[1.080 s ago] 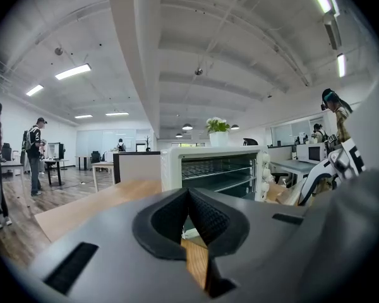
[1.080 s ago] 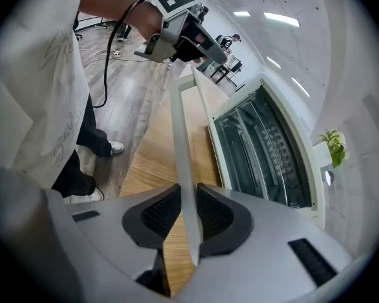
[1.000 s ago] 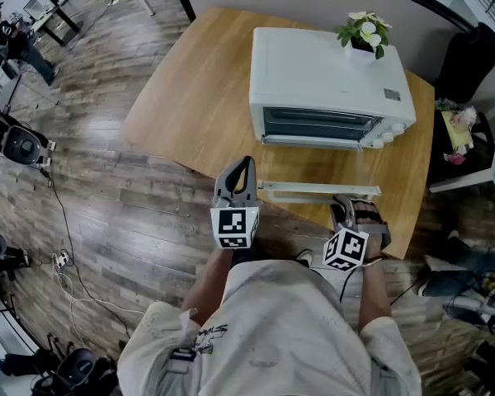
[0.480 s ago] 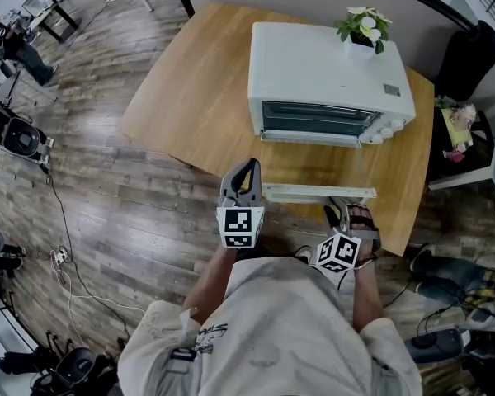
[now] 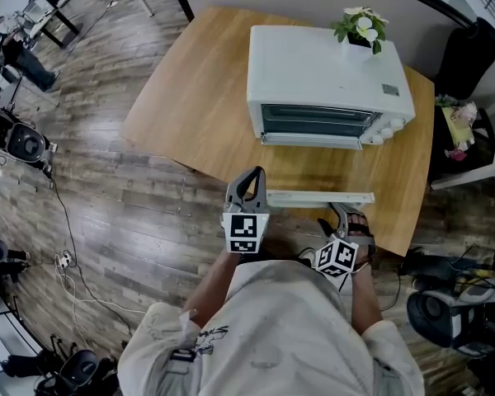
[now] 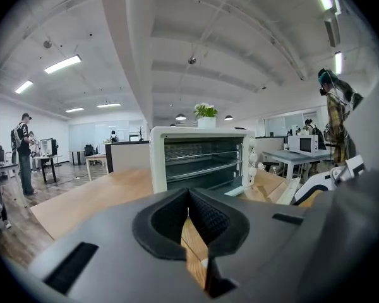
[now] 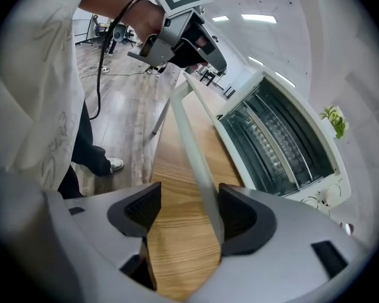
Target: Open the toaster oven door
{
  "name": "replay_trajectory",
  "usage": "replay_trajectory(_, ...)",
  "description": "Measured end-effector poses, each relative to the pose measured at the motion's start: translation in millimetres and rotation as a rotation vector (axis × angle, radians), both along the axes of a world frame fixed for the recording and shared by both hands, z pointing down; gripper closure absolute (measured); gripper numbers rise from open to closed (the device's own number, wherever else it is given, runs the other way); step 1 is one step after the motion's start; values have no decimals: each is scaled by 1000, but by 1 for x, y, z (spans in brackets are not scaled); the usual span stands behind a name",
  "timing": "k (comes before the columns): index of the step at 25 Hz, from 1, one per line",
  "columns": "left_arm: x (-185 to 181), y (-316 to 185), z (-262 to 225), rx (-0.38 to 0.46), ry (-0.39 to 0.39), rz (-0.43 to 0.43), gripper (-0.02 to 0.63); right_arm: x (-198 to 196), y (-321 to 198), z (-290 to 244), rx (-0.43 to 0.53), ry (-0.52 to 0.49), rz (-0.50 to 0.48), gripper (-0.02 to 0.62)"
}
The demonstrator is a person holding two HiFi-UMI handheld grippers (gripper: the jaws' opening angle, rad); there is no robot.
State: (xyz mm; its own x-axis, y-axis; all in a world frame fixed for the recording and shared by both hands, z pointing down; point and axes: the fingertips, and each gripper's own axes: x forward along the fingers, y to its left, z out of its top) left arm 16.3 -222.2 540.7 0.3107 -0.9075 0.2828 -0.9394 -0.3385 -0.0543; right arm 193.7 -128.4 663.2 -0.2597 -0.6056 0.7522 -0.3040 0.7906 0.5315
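A white toaster oven (image 5: 326,81) stands on the wooden table (image 5: 198,97), its glass door (image 5: 320,197) folded down flat toward me. In the right gripper view the door's handle bar (image 7: 192,150) runs between the jaws of my right gripper (image 7: 186,210), which are opening. The bar lies against the right pad and apart from the left pad. The oven's racks (image 7: 275,137) show inside. My left gripper (image 5: 249,178) hovers at the door's left end, shut with nothing in it. In its own view the left gripper (image 6: 188,210) faces the open oven (image 6: 202,163).
A potted plant (image 5: 361,27) sits on top of the oven. The table's front edge lies just under the lowered door. Cables and equipment (image 5: 16,143) lie on the wood floor at left, and a dark chair (image 5: 470,56) stands at right.
My right gripper's jaws have spread off the door handle. Both grippers drew slightly back toward me. The door stays down.
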Motion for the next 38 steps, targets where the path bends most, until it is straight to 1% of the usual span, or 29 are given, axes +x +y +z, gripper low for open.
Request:
replay_trajectory(2,3,0,1,-2,-4,10,589,-1,2,6,0,-33,10,288)
replay_trajectory(8,6,4,7,-23,-12,18,589,-5,4,12,21,-114,72,284)
replay_trajectory(13,7,9,17,-48,-16,18,589,-6,7,21,36,-131,78,279)
replay_trajectory(15,8,9,19,-53,-15,17,589,-6,6,24,46,-152,87,272)
replay_trajectory(18,9,11,21,-59,-18,19,589,-9,6,21,57,-224,121,272)
replay_trajectory(23,13,13,26,-72,-18,31,589,-11,3,12,43,-364,203,272)
replay_trajectory(28,14,12,32,-82,-20,38,589,-13,-1,8,10,-491,294,272)
replay_trajectory(33,21,9,29,-75,-14,52,589,-13,-8,-6,-26,-625,390,272)
replay_trajectory(36,23,7,26,-67,-10,60,590,-11,-11,-14,-47,-679,433,272)
replay_trajectory(38,24,5,24,-64,-8,64,589,-11,-14,-21,-51,-697,439,275)
